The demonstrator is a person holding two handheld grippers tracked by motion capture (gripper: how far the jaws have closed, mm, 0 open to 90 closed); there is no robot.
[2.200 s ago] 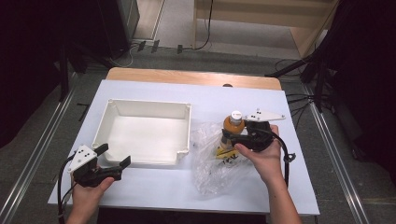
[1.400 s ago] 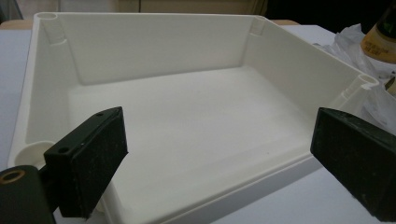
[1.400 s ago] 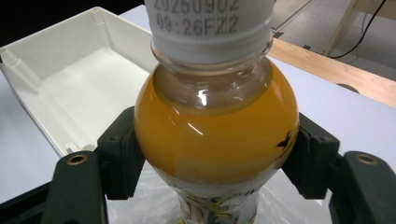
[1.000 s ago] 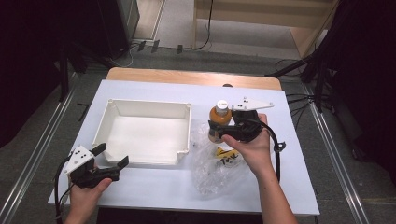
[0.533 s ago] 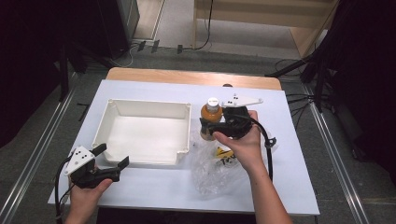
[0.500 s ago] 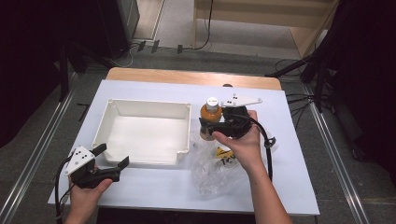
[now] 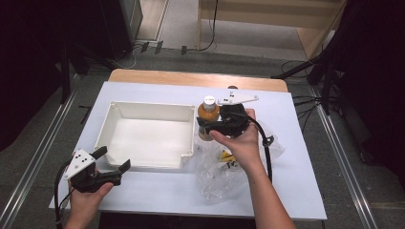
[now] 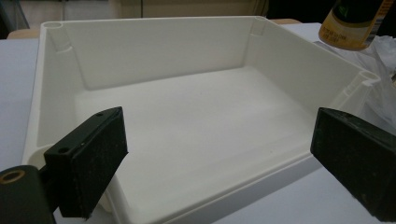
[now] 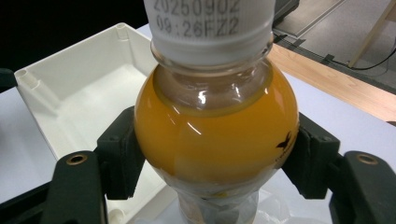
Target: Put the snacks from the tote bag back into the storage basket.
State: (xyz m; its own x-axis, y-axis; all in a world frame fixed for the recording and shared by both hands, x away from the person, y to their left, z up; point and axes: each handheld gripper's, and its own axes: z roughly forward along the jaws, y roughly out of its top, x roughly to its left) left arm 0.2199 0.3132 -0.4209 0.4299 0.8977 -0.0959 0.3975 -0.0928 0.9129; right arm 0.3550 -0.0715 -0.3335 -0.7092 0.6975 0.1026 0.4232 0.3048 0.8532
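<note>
My right gripper (image 7: 206, 127) reaches in level, forearm slanting up from below, its fingers (image 9: 122, 154) clamped on the upright bottle (image 9: 217, 130) beside the bin (image 7: 143, 138). My left gripper (image 7: 114, 160) rests low, fingers apart before the bin.

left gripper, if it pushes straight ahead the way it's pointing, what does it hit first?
Probably the near wall of the white bin: the open left gripper points straight at it, jaws either side of that rim. Depth is unclear.
</note>
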